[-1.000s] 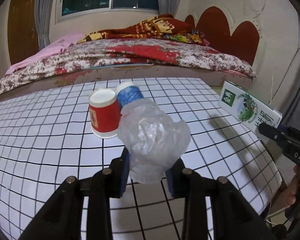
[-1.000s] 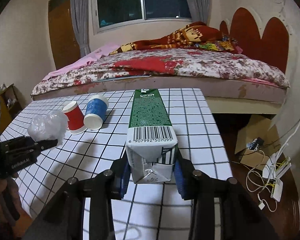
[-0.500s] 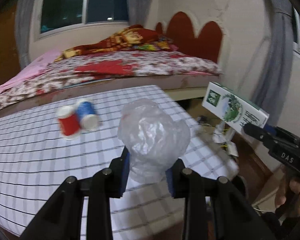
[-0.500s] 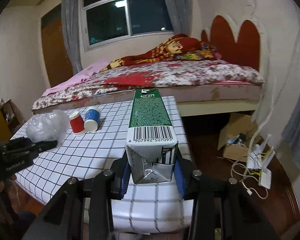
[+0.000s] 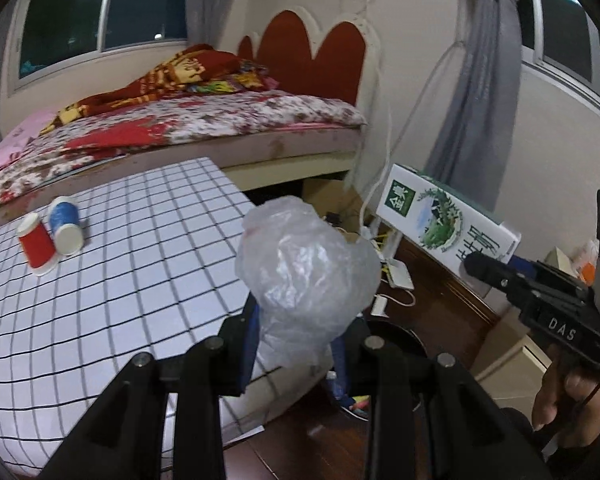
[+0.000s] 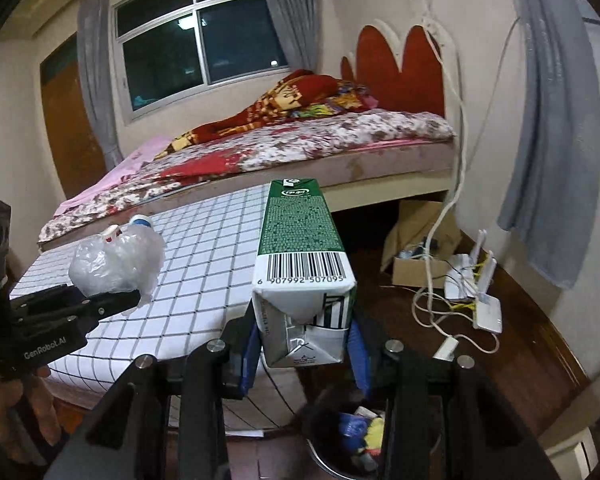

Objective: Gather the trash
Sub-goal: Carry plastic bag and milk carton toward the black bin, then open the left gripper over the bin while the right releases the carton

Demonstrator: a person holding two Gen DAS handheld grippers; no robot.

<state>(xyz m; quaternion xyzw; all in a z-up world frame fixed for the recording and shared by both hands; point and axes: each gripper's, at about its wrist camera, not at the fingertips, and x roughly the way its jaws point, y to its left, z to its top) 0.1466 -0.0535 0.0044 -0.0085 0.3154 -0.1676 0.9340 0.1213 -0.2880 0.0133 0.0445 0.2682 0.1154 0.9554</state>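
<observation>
My left gripper (image 5: 296, 344) is shut on a crumpled clear plastic bag (image 5: 306, 276), held past the right edge of the checkered table (image 5: 140, 264). My right gripper (image 6: 304, 344) is shut on a green and white milk carton (image 6: 302, 264), held in the air off the table's corner. The carton also shows in the left wrist view (image 5: 444, 220), and the bag in the right wrist view (image 6: 116, 264). A dark trash bin (image 6: 352, 440) with scraps inside sits on the floor under both grippers. A red cup (image 5: 36, 246) and a blue cup (image 5: 66, 226) lie on the table.
A bed (image 5: 172, 128) with a floral cover stands behind the table. A cardboard box (image 6: 420, 248), white routers (image 6: 480, 300) and loose cables lie on the wooden floor by the wall. Grey curtains (image 6: 552, 140) hang at the right.
Both grippers have swung right and off the table with the bag and the carton in them. The floor, the cables and the bin have come into view.
</observation>
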